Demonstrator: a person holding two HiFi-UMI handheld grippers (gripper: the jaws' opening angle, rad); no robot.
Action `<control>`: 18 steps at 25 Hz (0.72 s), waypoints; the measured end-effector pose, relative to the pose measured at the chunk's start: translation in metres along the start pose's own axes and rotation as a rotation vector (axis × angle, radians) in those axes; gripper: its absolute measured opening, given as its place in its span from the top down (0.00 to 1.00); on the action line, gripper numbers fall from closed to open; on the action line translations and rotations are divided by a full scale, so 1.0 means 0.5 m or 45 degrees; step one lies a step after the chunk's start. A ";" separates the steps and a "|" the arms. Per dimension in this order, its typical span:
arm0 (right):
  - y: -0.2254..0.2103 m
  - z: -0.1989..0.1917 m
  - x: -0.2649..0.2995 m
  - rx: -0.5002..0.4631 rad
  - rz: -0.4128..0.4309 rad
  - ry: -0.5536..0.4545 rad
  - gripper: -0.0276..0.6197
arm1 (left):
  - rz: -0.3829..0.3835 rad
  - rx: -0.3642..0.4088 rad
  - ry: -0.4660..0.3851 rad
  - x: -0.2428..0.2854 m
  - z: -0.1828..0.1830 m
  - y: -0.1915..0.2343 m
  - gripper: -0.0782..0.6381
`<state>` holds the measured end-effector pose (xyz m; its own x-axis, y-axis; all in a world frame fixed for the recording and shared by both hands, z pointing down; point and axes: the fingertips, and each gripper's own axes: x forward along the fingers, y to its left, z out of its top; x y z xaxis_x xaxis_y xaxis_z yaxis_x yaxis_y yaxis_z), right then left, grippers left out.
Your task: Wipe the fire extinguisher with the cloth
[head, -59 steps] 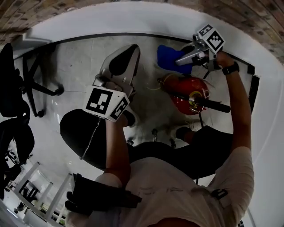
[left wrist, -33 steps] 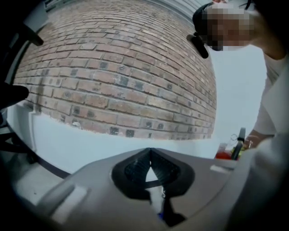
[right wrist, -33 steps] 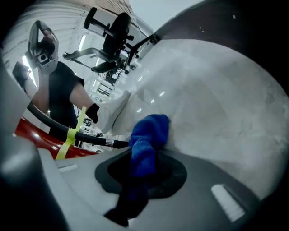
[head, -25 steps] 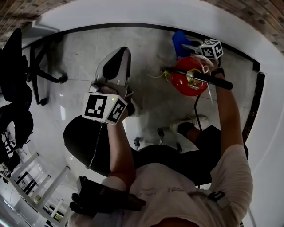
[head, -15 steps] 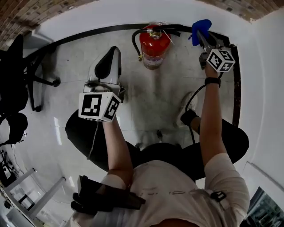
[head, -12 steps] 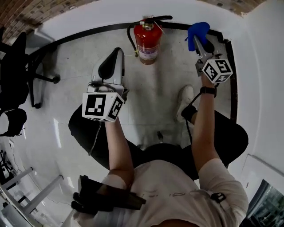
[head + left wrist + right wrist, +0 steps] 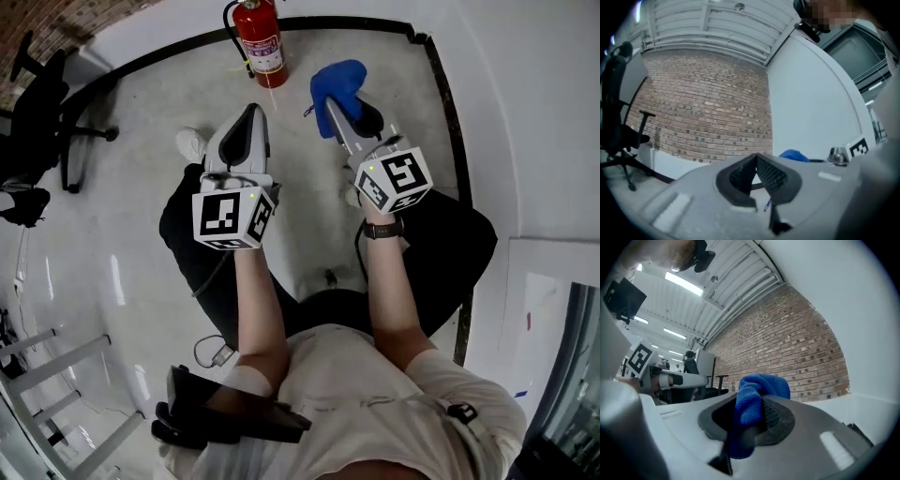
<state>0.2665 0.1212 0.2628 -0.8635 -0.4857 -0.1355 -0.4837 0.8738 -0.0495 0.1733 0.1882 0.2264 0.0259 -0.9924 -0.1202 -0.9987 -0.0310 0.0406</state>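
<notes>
A red fire extinguisher stands upright on the floor against the white wall, at the top of the head view. My right gripper is shut on a blue cloth, well to the right of the extinguisher and apart from it. In the right gripper view the cloth bulges up between the jaws and hangs below them. My left gripper sits below the extinguisher, not touching it. Its jaws meet at the tips with nothing between them. The cloth shows past its right jaw.
A black office chair stands at the left. A black baseboard runs along the white wall. A white shoe sits beside the left gripper. Metal frame legs stand at the lower left. A brick wall fills the gripper views.
The extinguisher now sits farther away at the top left of the view. The right gripper with the cloth has drawn back from it toward the body. The left gripper stays shut.
</notes>
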 end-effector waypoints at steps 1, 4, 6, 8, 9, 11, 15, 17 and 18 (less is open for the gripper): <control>0.028 0.002 -0.033 -0.005 -0.001 0.007 0.83 | 0.011 0.021 0.008 -0.024 0.004 -0.024 0.89; 0.095 0.013 -0.110 0.004 -0.037 0.017 0.83 | 0.044 0.057 0.000 -0.079 0.025 -0.064 0.89; 0.126 0.014 -0.141 -0.006 -0.049 0.045 0.83 | 0.069 0.018 -0.040 -0.116 0.037 -0.079 0.89; 0.142 0.009 -0.168 -0.027 -0.048 0.073 0.83 | 0.090 -0.002 -0.053 -0.150 0.032 -0.099 0.89; 0.144 0.006 -0.185 -0.028 -0.052 0.082 0.83 | 0.096 -0.004 -0.047 -0.165 0.025 -0.111 0.89; 0.145 0.000 -0.221 -0.014 -0.067 0.100 0.83 | 0.089 -0.009 -0.028 -0.192 0.011 -0.139 0.89; 0.154 -0.003 -0.274 0.008 -0.102 0.131 0.83 | 0.056 -0.014 -0.014 -0.242 0.017 -0.174 0.89; 0.164 0.000 -0.290 0.009 -0.099 0.134 0.83 | 0.050 -0.010 -0.022 -0.264 0.030 -0.185 0.89; 0.170 0.003 -0.297 0.006 -0.096 0.133 0.83 | 0.042 -0.012 -0.023 -0.274 0.035 -0.192 0.89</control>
<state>0.3540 0.2676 0.2771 -0.8349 -0.5498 -0.0274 -0.5476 0.8346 -0.0602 0.2646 0.3293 0.2213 -0.0081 -0.9906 -0.1368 -0.9985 0.0006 0.0545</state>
